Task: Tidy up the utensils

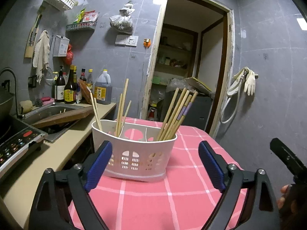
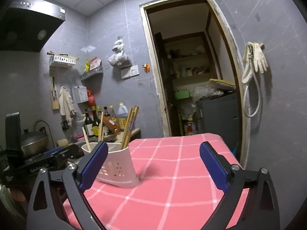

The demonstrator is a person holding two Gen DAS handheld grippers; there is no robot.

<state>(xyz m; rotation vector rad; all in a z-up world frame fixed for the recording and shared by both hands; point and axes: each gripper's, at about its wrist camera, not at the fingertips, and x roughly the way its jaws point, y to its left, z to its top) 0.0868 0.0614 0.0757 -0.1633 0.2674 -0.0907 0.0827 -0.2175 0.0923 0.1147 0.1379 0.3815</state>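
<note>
A white slotted utensil holder (image 1: pixel 134 153) stands on the pink checked tablecloth (image 1: pixel 172 195). Several wooden chopsticks (image 1: pixel 176 115) lean in its right compartment, and a few more chopsticks (image 1: pixel 120 111) stand in the left and middle ones. My left gripper (image 1: pixel 155 164) is open and empty, just in front of the holder. In the right wrist view the holder (image 2: pixel 117 168) is at the left with chopsticks (image 2: pixel 129 128) in it. My right gripper (image 2: pixel 153 164) is open and empty over the cloth (image 2: pixel 172 182), to the right of the holder.
A counter (image 1: pixel 63 149) runs along the left with a sink (image 1: pixel 51 113), a wooden board (image 1: pixel 67 117), an induction cooker (image 1: pixel 17 140) and bottles (image 1: pixel 69 88). An open doorway (image 1: pixel 191 67) is behind the table. The right gripper's body (image 1: pixel 287 159) shows at the right edge.
</note>
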